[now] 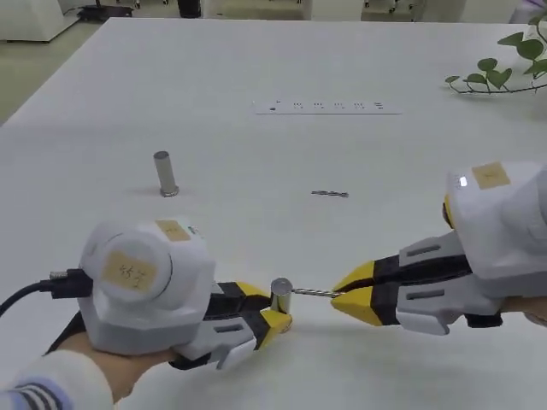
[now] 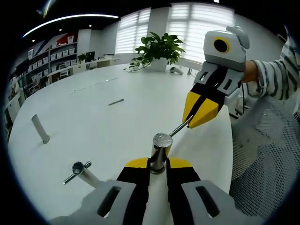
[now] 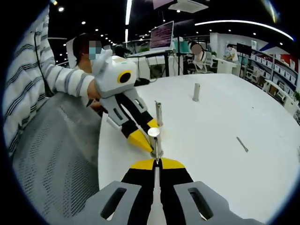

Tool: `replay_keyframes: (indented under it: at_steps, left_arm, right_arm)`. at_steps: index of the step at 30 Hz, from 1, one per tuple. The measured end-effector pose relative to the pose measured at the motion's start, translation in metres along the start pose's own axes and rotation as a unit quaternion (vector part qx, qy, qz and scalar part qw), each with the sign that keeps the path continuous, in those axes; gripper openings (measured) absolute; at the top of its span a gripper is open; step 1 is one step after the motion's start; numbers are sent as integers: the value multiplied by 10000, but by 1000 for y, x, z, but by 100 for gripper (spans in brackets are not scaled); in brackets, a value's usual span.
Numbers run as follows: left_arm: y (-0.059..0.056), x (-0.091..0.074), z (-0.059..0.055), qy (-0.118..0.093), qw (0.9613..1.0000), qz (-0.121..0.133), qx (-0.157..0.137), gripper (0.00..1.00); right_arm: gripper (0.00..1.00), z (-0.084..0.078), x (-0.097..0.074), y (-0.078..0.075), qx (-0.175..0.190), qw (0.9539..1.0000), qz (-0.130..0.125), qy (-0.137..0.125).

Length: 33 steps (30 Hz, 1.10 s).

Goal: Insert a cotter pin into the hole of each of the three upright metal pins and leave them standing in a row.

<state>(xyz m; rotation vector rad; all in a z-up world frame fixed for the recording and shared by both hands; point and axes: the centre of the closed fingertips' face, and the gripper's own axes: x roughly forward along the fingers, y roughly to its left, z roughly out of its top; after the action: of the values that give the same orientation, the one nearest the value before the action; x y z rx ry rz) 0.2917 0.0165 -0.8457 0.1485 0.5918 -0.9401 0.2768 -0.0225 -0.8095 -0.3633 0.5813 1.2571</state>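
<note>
Clamping metal pin (image 1: 280,297) and cotter pin (image 1: 314,293).

Left gripper (image 1: 278,318) and right gripper (image 1: 339,300) nose to nose (jaws tight).

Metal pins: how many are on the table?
3. One pin held in the left claw; a second pin standing alone farther out; a third pin beside that claw, a cotter pin through its hole.

- This looks like a big office.
- There is a long white table (image 1: 256,68) with a green plant (image 2: 159,47) on it.
- Shelves (image 2: 58,55) line the wall.
- Blinds (image 2: 201,21) cover the windows.
- A screen (image 3: 162,33) glows far back.
</note>
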Motion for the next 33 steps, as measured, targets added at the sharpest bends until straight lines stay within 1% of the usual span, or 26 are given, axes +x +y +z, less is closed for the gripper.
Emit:
replay_keyframes:
  at_steps: [8, 11, 14, 20, 23, 25, 30, 33]
  left_arm:
    - [-1, 1, 0, -6, 10000, -12, -10, 11]
    - [-1, 1, 1, -5, 10000, -5, 19, 11]
    - [-1, 1, 1, -4, 10000, 6, 20, 11]
    - [0, 1, 0, 3, 10000, 26, 26, 11]
    - [-1, 1, 1, 1, 10000, 18, 52, 11]
    - [-1, 1, 0, 8, 10000, 25, 60, 11]
    - [-1, 1, 0, 16, 10000, 27, 56, 11]
    - [-1, 1, 0, 16, 10000, 29, 66, 11]
  right_arm:
    - [3, -1, -1, 0, -217, 9998, 7, -9]
    - [3, 1, -2, 1, -312, 9995, 49, -46]
    - [3, 1, -2, -1, -422, 9991, 13, -24]
    - [3, 0, 1, -3, -399, 9992, -2, -51]
    - [3, 3, 3, -2, -346, 9993, 13, -152]
    - [3, 1, 5, -2, -488, 9988, -34, -48]
    - [3, -1, 11, -3, -475, 9989, -34, -30]
    - [4, -1, 15, -3, -580, 9983, -48, 42]
